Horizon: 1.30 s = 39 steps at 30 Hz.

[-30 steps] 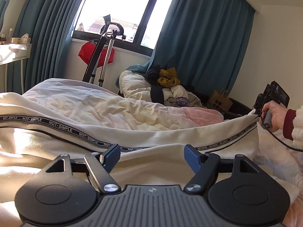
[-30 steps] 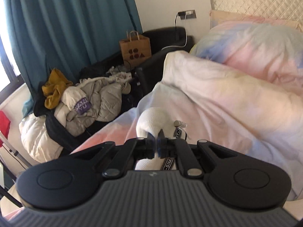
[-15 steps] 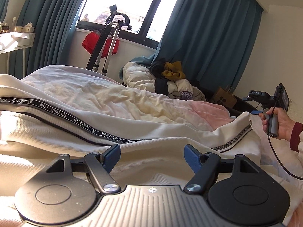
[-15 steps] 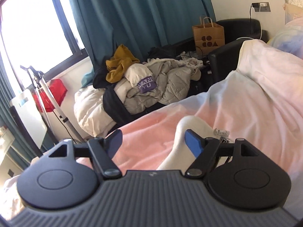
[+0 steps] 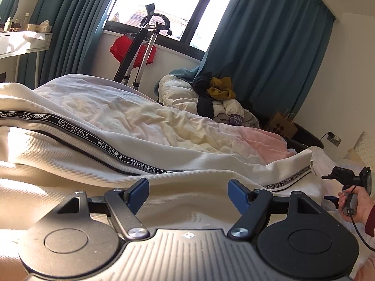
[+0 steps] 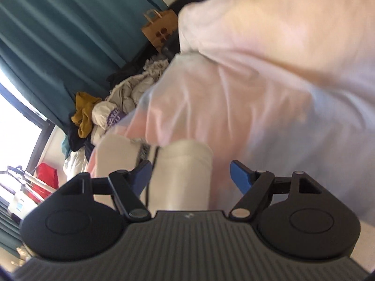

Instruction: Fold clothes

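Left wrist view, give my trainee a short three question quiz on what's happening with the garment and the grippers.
1. True or false: the left hand-held gripper is shut on the cream garment.
2. Which words repeat along the garment's black stripe?
3. Multiple choice: the brown paper bag stands (A) on the bed, (B) on the floor by the curtain, (C) on the windowsill.

Key: 1 false, it is open. 2 NOT-SIMPLE. 3 B.

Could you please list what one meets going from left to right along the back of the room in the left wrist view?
White shelf → red cloth → metal stand → clothes pile → paper bag → wall socket
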{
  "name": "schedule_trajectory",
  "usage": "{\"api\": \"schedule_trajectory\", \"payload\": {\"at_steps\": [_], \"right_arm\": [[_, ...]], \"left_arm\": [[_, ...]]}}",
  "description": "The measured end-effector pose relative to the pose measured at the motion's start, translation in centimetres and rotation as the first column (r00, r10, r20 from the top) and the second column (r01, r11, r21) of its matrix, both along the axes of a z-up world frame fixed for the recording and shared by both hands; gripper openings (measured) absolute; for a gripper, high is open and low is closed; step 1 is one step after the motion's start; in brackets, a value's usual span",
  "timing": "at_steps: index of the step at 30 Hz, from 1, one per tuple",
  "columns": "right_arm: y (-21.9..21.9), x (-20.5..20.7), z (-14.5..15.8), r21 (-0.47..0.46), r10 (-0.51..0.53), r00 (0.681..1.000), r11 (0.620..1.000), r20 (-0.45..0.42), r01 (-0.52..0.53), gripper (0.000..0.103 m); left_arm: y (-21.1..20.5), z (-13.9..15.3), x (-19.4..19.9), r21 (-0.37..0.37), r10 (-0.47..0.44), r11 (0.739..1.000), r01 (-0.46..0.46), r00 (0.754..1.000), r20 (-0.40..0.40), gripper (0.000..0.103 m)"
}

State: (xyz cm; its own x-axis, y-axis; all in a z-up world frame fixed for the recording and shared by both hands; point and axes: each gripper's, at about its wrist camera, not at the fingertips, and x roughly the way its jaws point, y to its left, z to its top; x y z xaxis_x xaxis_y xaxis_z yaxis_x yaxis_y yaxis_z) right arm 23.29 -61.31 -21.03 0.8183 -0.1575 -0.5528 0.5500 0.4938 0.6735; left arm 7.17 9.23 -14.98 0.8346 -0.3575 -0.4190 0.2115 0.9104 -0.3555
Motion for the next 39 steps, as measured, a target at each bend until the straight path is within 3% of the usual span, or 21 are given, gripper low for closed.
{"api": "schedule_trajectory", "payload": {"at_steps": [1,3,5,8,14,17,19,22,26,33,35,39], "right_arm": [[0.3,0.2,-0.8,0.013,0.027,1.0,1.0,0.005,-0.027,0.076],[1.3,0.9,-1.9,0.021,0.085,0.996,0.996,0.014,-0.085,0.065],[3.0,1.7,-2.0,-0.017,0.114,0.993,0.993,-0.009,-0.114,0.036],[5.7,2.0,-0.6,-0.13,0.092,0.995,0.987,-0.035,-0.096,0.008],[6.7,-0.2,5.5,-0.287,-0.006,1.0,0.958,0.031,0.014,0.006],[5.7,-2.1,6.9,-0.349,-0.07,0.997,0.934,0.029,0.075,0.006],[5.0,-3.4,6.1,-0.354,-0.098,0.995,0.931,-0.006,0.09,0.006],[3.9,-5.1,2.6,-0.284,-0.14,0.984,0.953,-0.108,0.105,0.006],[3.9,-7.2,-0.5,-0.222,-0.101,0.981,0.973,-0.164,0.063,0.009],[8.9,-12.2,2.3,-0.355,0.014,0.985,0.932,-0.175,-0.076,0.016],[10.6,-13.8,3.5,-0.374,0.048,0.985,0.921,-0.167,-0.109,0.029],[14.6,-16.1,6.0,-0.377,0.151,0.979,0.906,-0.139,-0.193,0.041]], "left_arm": [[0.1,-0.1,0.1,-0.002,0.003,1.0,-0.003,1.0,-0.004,0.076],[0.2,-0.3,0.3,-0.008,0.007,1.0,-0.007,1.0,-0.013,0.076],[0.2,-0.4,0.4,-0.01,0.008,1.0,-0.008,1.0,-0.015,0.076],[0.1,-0.4,0.5,-0.009,0.015,1.0,-0.016,1.0,-0.014,0.076],[0.6,0.1,0.1,-0.045,0.021,0.999,-0.021,1.0,-0.009,0.076],[0.7,0.5,-0.1,-0.056,0.021,0.998,-0.022,1.0,-0.002,0.076],[0.6,0.7,-0.2,-0.058,0.019,0.998,-0.019,1.0,-0.004,0.076],[0.6,0.8,-0.1,-0.064,0.016,0.998,-0.017,1.0,-0.016,0.076],[0.5,0.8,0.0,-0.045,0.02,0.999,-0.022,0.999,-0.034,0.076],[0.1,1.3,0.0,0.013,0.018,1.0,-0.018,0.998,-0.064,0.076],[0.1,1.6,-0.5,0.026,0.02,1.0,-0.018,0.997,-0.069,0.076],[0.3,2.5,-2.1,0.041,0.029,0.999,-0.026,0.997,-0.075,0.076]]}}
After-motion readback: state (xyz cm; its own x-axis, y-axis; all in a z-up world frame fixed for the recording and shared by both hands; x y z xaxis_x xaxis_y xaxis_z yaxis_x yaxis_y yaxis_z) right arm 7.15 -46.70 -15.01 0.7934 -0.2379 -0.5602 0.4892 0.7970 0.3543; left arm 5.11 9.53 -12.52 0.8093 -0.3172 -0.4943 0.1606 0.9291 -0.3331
